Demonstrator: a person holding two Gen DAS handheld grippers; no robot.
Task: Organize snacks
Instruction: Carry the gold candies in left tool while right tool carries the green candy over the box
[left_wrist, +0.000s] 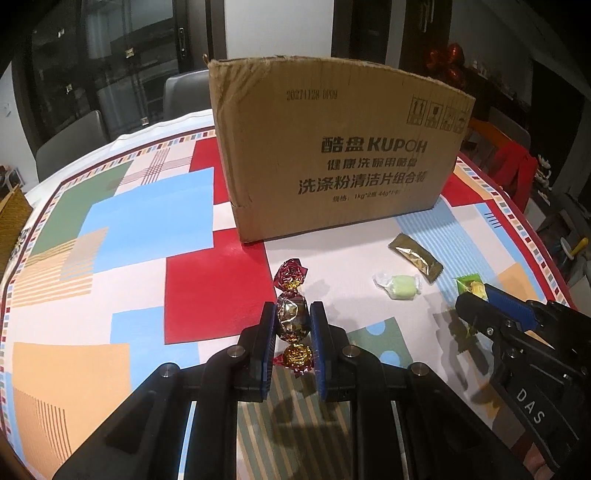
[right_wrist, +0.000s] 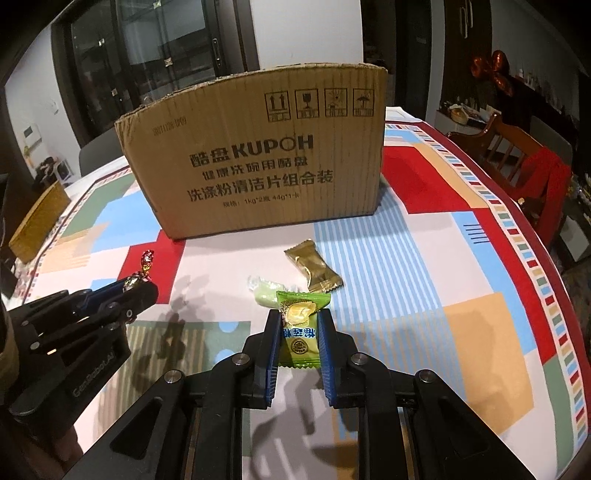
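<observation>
My left gripper (left_wrist: 293, 310) is shut on a foil-wrapped chocolate candy (left_wrist: 293, 318) with red and gold twisted ends, held above the table; it also shows in the right wrist view (right_wrist: 138, 282). My right gripper (right_wrist: 299, 317) is shut on a green candy packet (right_wrist: 299, 339), which also shows in the left wrist view (left_wrist: 469, 287). A pale green wrapped candy (right_wrist: 266, 293) (left_wrist: 400, 287) and a gold sachet (right_wrist: 314, 269) (left_wrist: 415, 258) lie on the tablecloth. An open brown cardboard box (left_wrist: 332, 147) (right_wrist: 258, 166) stands behind them.
The table carries a colourful patchwork tablecloth (left_wrist: 129, 221) (right_wrist: 443, 240). A woven basket (right_wrist: 37, 221) sits at the far left edge. Chairs (right_wrist: 517, 155) stand around the table, one draped in red cloth.
</observation>
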